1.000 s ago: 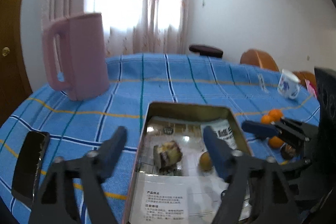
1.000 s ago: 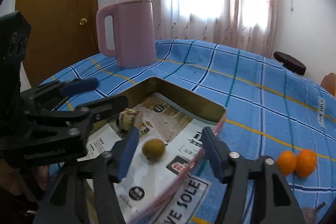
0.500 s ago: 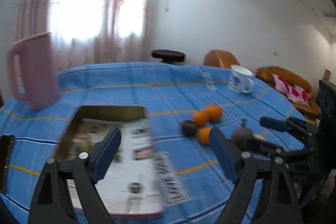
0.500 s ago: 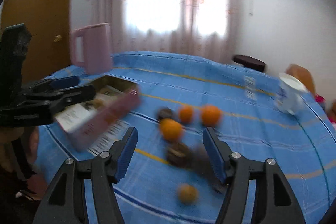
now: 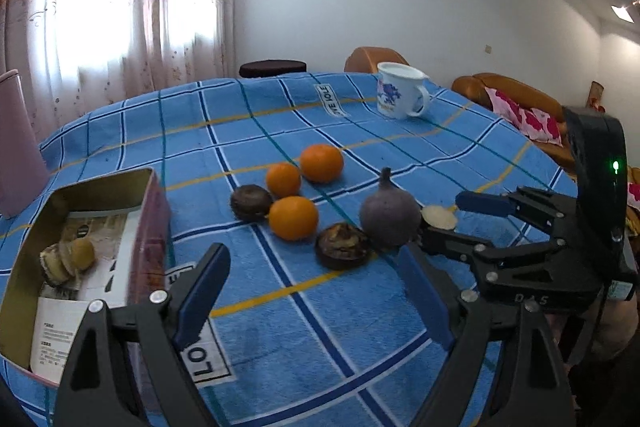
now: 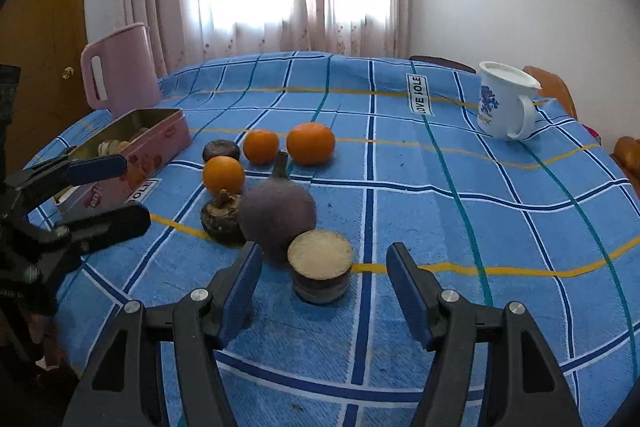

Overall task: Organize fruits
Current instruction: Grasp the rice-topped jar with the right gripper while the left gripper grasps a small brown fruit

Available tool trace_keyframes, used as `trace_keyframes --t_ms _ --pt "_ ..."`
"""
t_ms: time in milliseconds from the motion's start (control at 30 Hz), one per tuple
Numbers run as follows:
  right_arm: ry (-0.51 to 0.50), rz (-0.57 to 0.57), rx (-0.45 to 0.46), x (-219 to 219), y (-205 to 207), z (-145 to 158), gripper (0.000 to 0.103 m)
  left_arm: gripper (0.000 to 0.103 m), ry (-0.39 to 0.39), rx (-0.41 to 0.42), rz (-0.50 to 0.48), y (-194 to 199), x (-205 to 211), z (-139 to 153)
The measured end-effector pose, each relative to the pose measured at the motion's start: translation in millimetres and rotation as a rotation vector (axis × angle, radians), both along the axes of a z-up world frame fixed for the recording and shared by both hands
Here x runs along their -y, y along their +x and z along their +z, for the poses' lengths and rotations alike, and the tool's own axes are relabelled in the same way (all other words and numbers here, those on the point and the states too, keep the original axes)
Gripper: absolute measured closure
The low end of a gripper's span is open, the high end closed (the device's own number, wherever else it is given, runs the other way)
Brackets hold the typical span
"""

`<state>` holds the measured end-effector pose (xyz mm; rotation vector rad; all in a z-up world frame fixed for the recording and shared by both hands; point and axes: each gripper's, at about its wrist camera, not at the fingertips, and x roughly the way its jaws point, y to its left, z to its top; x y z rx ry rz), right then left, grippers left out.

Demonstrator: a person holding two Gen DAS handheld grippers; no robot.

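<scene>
Three oranges [image 5: 293,218] [image 6: 223,174] lie loose on the blue checked tablecloth [image 6: 480,227]. By them are two dark round fruits [image 5: 342,246] [image 6: 222,221], a purple stemmed fruit [image 5: 390,217] [image 6: 278,215] and a cut piece with a pale top [image 5: 439,217] [image 6: 320,267]. My right gripper [image 6: 324,255] [image 5: 452,223] is open. The cut piece stands between its fingertips with a gap on each side. Open and holding nothing, my left gripper [image 5: 316,287] [image 6: 112,193] hovers in front of the fruits, right of the pink tin [image 5: 148,227] [image 6: 160,143]. The tin holds a pale fruit piece [image 5: 66,261].
A pink pitcher [image 6: 120,71] stands behind the tin at the far left. A white mug with a blue pattern [image 6: 504,103] [image 5: 398,95] sits at the far right of the table. Chairs and a sofa [image 5: 516,103] lie beyond the table's edge.
Both grippers have swung right, from over the tin to the loose fruits. The left jaws have widened a little. The cut piece now stands between the right fingers.
</scene>
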<state>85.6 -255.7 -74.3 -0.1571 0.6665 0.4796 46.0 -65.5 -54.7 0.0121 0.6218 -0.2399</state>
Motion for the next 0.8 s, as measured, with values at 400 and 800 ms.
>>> trace_keyframes --t_ms 400,800 --pt "0.046 0.038 -0.048 4 2 -4 0.067 0.014 -0.007 -0.032 -0.053 3 22 -7" --pt "0.068 -0.095 0.036 37 -5 -3 0.067 0.027 0.006 -0.091 -0.135 11 59 -13"
